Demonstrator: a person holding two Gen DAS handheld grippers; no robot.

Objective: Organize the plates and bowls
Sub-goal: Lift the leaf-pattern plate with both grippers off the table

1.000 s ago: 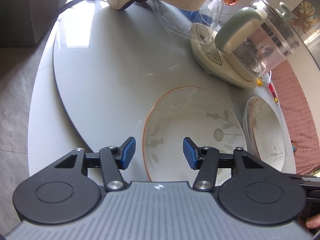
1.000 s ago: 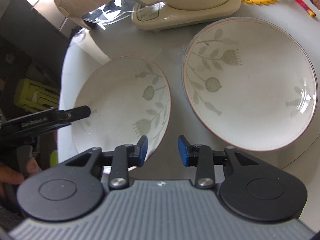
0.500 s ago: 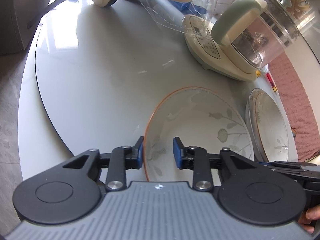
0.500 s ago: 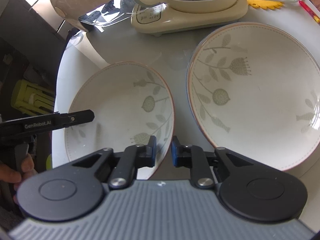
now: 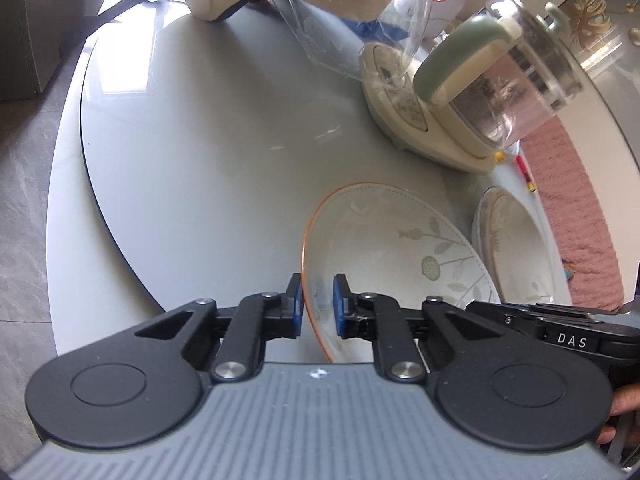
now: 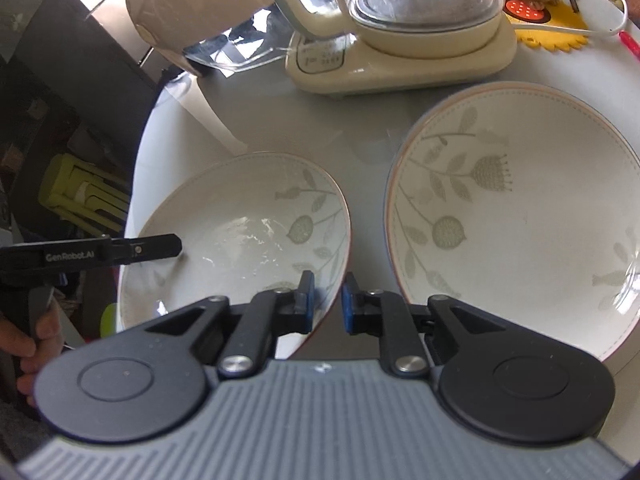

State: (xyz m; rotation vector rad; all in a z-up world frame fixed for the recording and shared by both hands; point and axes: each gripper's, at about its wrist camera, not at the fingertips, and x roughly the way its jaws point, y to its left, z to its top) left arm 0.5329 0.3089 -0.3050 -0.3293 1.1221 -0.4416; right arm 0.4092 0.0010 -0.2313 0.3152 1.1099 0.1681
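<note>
Gripper left (image 5: 317, 299) closing, right (image 6: 327, 300) pinching: bowl (image 6: 240, 216) rim | kettle (image 6: 404, 40) behind, plate (image 6: 520, 216) beside

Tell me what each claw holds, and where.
Smaller bowl, by its rim: right claw clamps one side, left claw is closing its jaws on the opposite side.

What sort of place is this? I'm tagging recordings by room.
Probably a home dining area: a round grey glass-topped table carrying a cream electric glass kettle and two white leaf-patterned bowls.

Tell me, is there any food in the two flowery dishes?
No. In the right wrist view the smaller dish and the bigger dish show only bare white glaze with leaf patterns.
</note>
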